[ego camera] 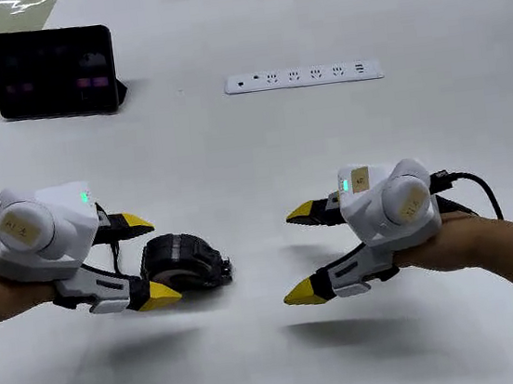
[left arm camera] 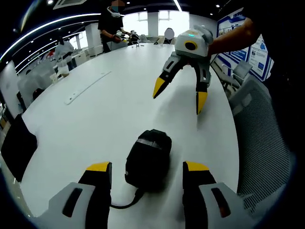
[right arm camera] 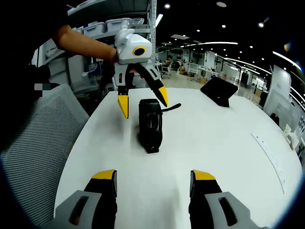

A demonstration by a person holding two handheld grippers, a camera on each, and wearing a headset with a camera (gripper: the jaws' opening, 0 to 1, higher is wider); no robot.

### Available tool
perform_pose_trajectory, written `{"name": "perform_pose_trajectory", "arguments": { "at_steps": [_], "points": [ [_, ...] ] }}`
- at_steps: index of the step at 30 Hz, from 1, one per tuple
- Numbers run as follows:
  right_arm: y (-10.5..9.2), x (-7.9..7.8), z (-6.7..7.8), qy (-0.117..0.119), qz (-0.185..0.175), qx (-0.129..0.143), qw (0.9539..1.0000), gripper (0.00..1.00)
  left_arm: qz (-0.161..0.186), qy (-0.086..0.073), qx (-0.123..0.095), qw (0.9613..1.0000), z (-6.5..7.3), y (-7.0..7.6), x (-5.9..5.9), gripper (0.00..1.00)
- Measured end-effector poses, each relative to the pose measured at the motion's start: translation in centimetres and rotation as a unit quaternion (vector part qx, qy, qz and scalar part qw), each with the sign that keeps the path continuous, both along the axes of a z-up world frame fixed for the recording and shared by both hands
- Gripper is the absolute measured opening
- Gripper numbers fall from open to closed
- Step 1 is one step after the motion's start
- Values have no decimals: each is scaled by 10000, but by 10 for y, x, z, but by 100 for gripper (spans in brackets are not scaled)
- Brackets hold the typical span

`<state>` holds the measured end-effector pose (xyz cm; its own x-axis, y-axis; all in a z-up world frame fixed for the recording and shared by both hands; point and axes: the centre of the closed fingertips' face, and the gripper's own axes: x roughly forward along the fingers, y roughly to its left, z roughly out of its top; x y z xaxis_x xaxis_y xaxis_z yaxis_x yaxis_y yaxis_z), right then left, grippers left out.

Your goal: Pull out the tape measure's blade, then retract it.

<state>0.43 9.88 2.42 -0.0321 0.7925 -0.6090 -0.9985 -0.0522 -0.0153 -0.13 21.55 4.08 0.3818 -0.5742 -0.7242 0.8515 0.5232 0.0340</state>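
1. Tape measure [ego camera: 182, 260] lies flat on the white table [ego camera: 234, 157]. It is black and chunky, and as far as we can tell its blade is all inside.
2. We see the left gripper [ego camera: 150, 258] with its jaws wide apart, one on each side of the tape measure. It has hold of nothing.
3. We see the right gripper [ego camera: 297, 254] wide open too, with nothing in it. It sits well apart from the tape measure and points at it.
4. We think the first job is to close the left jaws on the middle of the body, so it cannot spin or slide. Then the right tips should go low to the small end that faces them and pinch the blade's tip. Pull straight and slow, and let the blade back gently.
5. In the left gripper view we see a small gap on each side of the body. In the head view one yellow tip seems to lie on it.
6. In the right gripper view we see a thin strap [right arm camera: 170, 107] behind the body. The head view gives us a dark tablet [ego camera: 54, 72] and a power strip [ego camera: 303, 76] far up the table.
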Motion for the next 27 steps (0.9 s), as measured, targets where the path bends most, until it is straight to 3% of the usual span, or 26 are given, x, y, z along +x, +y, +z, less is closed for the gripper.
{"name": "perform_pose_trajectory", "arguments": {
  "at_steps": [27],
  "points": [
    [46, -3, -17, -13, 436, -188, 9989, 33, -658, 321, 316, 9968, -17, 1, -3, 36]
  ]
}}
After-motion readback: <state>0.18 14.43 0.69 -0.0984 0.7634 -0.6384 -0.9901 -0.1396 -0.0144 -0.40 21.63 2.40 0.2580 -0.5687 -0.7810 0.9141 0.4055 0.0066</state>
